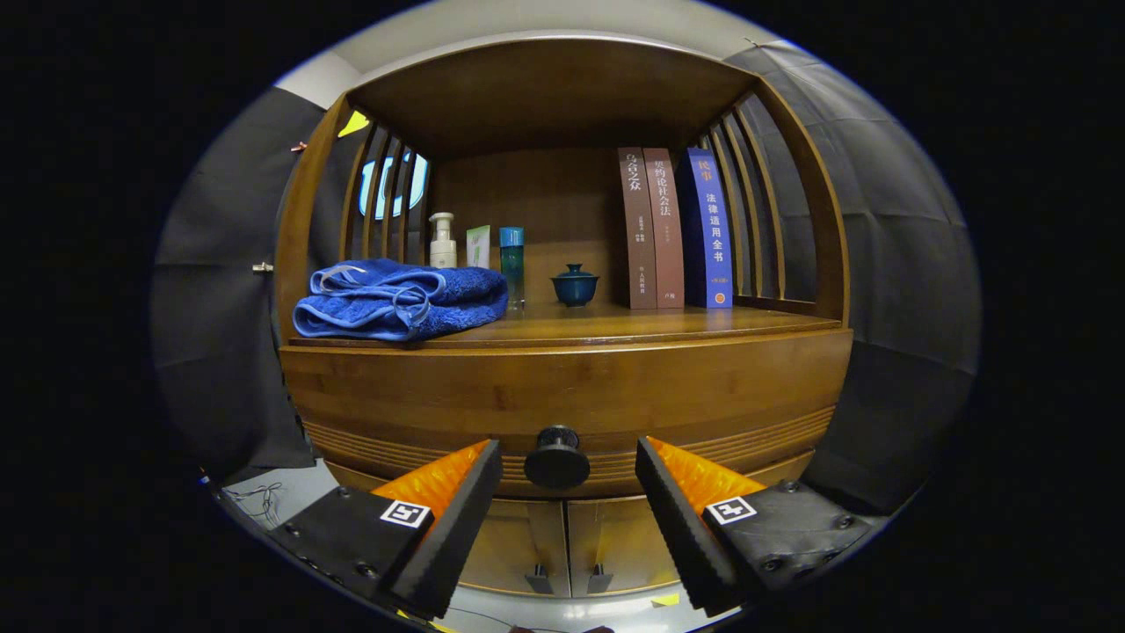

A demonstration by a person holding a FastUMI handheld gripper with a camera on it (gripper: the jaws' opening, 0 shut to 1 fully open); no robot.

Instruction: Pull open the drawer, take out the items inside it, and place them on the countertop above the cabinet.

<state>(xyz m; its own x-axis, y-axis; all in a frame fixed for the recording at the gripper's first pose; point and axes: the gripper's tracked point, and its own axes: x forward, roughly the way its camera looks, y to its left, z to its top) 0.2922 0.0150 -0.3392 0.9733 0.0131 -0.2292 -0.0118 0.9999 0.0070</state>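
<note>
A folded blue towel point(400, 303) lies at nine o'clock. Behind it, toward ten o'clock, stand a white pump bottle point(443, 241), a small pale green box point(478, 246) and a teal-capped bottle point(512, 266). A dark lidded teacup point(575, 285) sits centrally; three upright books point(675, 229) stand toward two o'clock.

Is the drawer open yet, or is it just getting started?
Just starting. Nothing looks done: the drawer is shut, flush with the cabinet front. In hand: the gripper is open, its fingers either side of the black knob, not pressing it. Left: grip the knob, pull the drawer out, then lift its items onto the countertop beside the towel.
</note>
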